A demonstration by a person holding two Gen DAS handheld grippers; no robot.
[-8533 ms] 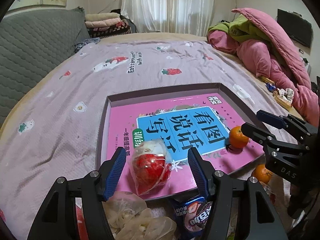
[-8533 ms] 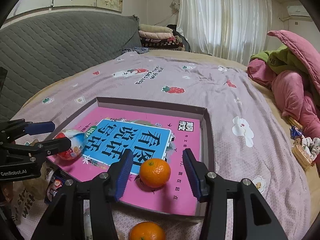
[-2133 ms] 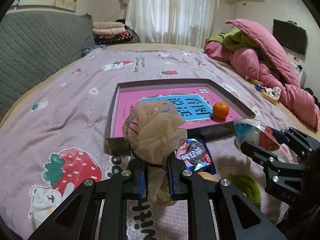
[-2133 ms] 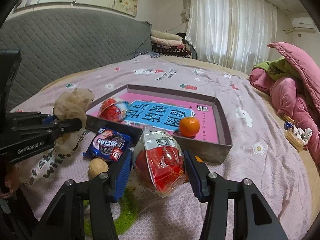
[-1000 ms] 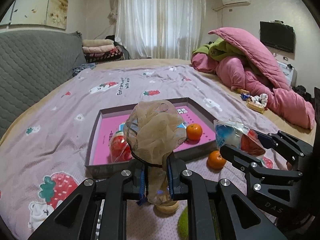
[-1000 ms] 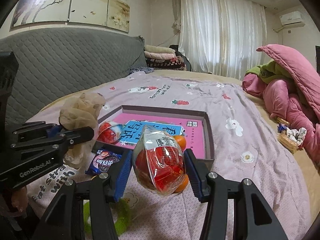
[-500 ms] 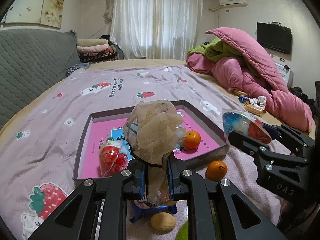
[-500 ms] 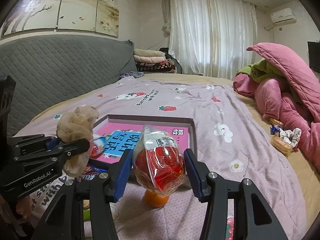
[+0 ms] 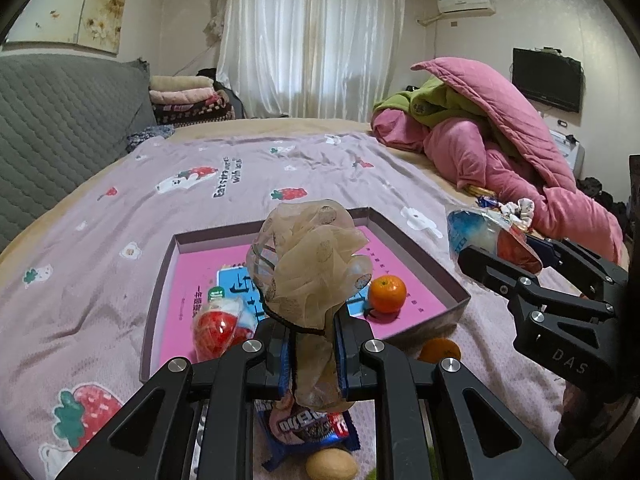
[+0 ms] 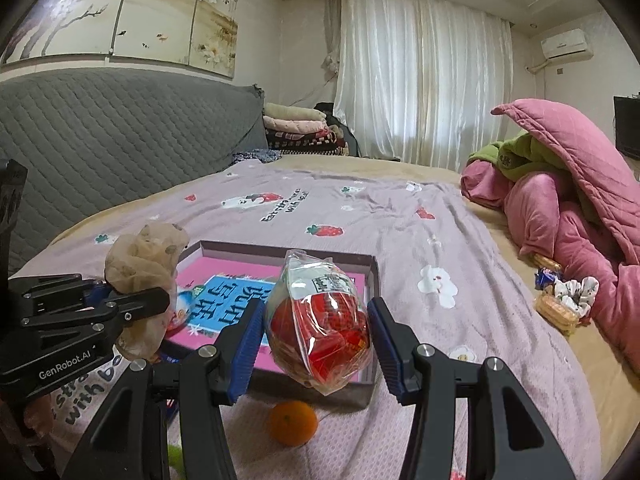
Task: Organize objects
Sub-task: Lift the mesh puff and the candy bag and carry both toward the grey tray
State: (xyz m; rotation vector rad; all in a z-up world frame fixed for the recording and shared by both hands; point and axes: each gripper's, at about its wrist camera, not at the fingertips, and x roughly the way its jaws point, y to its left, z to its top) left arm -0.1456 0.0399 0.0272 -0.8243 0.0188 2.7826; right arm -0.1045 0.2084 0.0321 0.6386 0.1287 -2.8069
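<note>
My left gripper (image 9: pixel 313 354) is shut on a beige mesh scrunchie (image 9: pixel 308 264), held up above the bed. The right gripper (image 10: pixel 317 344) is shut on a clear packet of red snacks (image 10: pixel 320 320), also lifted; it shows at the right of the left wrist view as the packet (image 9: pixel 486 236). Ahead lies a shallow grey box (image 9: pixel 160 292) lined with a pink book. In it rest a second red snack packet (image 9: pixel 218 326) and an orange (image 9: pixel 386 288). Another orange (image 10: pixel 293 423) lies on the sheet just outside the box's near wall.
An Oreo packet (image 9: pixel 308 430) and a walnut (image 9: pixel 331 466) lie on the sheet below my left gripper. A heap of pink and green quilts (image 9: pixel 500 136) fills the right side of the bed, with small snacks (image 10: pixel 560 304) beside it. A grey padded headboard (image 10: pixel 100 140) stands at the left.
Both grippers have drawn back and up from the box with their loads, so the box looks farther and lower. Neither grip has changed.
</note>
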